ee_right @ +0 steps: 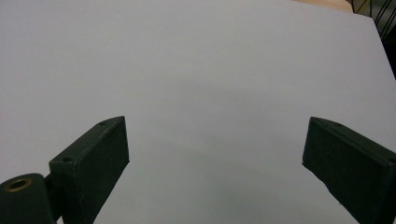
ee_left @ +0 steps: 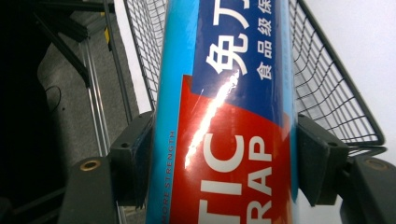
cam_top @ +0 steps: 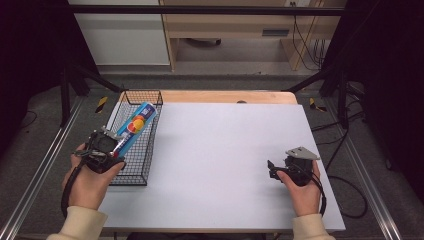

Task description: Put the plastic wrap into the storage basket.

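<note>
Left gripper view: wrap box (ee_left: 224,121) ends cut off, clamped by left gripper (ee_left: 224,163).

Wrap box (cam_top: 136,125) in left gripper (cam_top: 111,145) over basket (cam_top: 131,170)

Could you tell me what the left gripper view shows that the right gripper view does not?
Left gripper view alone: the left gripper shut on a blue and red box over a wire basket. Right gripper view alone: the right gripper open, nothing between its jaws, above the bare white table. Both show black jaws rising from the bottom.
</note>
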Available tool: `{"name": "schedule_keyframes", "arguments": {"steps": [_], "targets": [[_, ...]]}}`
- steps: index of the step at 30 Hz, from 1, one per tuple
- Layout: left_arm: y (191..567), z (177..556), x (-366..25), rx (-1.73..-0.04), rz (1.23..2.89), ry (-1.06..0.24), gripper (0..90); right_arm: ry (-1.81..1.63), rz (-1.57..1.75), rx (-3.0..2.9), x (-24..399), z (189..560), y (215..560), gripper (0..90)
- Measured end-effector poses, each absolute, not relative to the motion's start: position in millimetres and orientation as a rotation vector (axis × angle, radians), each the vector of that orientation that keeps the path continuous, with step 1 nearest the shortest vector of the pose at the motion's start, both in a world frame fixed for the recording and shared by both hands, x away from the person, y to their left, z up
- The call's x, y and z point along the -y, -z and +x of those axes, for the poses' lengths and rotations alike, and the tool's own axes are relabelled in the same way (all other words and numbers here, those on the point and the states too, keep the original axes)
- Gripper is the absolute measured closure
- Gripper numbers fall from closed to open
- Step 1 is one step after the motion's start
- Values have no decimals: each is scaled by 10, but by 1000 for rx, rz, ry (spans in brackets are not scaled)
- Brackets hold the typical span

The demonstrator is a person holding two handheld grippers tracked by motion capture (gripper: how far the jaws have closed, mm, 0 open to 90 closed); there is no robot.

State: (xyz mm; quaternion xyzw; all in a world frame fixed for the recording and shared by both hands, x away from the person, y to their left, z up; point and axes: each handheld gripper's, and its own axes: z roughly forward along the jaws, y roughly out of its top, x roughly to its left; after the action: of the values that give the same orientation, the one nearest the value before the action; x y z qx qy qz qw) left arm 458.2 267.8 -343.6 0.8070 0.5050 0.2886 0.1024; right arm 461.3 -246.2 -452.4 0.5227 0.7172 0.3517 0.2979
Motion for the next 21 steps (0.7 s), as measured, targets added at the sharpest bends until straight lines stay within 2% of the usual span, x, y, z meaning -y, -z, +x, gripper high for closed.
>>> {"name": "schedule_keyframes", "arguments": {"steps": [21], "targets": [[3503,4713,-2753,-1615,2371,-781,314,-949,1387,-1921,2482,4612,4527,75]]}}
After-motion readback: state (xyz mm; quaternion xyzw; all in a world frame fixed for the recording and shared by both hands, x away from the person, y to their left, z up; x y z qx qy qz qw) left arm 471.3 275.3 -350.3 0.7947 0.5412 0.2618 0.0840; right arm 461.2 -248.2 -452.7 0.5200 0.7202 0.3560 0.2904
